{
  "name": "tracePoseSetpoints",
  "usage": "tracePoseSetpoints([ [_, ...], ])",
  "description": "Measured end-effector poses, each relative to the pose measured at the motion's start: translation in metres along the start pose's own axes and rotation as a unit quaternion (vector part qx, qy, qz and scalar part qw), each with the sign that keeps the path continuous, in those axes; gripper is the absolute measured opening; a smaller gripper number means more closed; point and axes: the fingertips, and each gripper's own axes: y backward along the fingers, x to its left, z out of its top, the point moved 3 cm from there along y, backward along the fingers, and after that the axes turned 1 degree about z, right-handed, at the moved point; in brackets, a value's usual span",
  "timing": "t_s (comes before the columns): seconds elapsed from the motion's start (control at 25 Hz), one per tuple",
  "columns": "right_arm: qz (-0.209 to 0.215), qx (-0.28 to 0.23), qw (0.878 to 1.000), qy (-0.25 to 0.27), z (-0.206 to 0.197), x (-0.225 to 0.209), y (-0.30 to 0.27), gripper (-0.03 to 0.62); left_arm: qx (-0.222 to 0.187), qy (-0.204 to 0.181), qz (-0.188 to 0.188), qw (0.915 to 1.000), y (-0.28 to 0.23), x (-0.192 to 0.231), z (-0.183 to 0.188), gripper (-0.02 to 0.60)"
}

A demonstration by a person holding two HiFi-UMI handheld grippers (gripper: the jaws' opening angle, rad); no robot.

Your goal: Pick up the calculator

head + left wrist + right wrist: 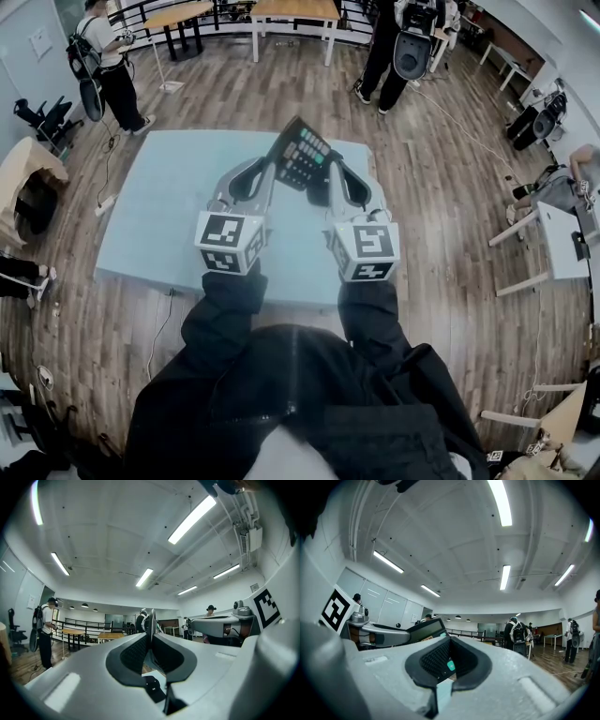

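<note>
While the calculator [300, 155] hangs tilted above the blue table [159, 216], the left gripper [270, 174] and right gripper [330, 178] each clamp one edge.

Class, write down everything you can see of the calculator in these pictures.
The calculator is a dark, flat plastic-looking slab with rows of pale and teal keys and a display toward its far end. It is held tilted above the light blue table, keys up, clamped at its near end by the left tongs and the right tongs.
</note>
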Motion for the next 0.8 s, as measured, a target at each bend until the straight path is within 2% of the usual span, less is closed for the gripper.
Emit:
tracePoseSetpoints([
  [0.8,0.002,-0.003,1.0,0.011,-0.0009,0.0005,0.0076,-0.003,0.001,0.002,-0.001,1.0,0.0023,-0.0047,-0.0028,0.044],
])
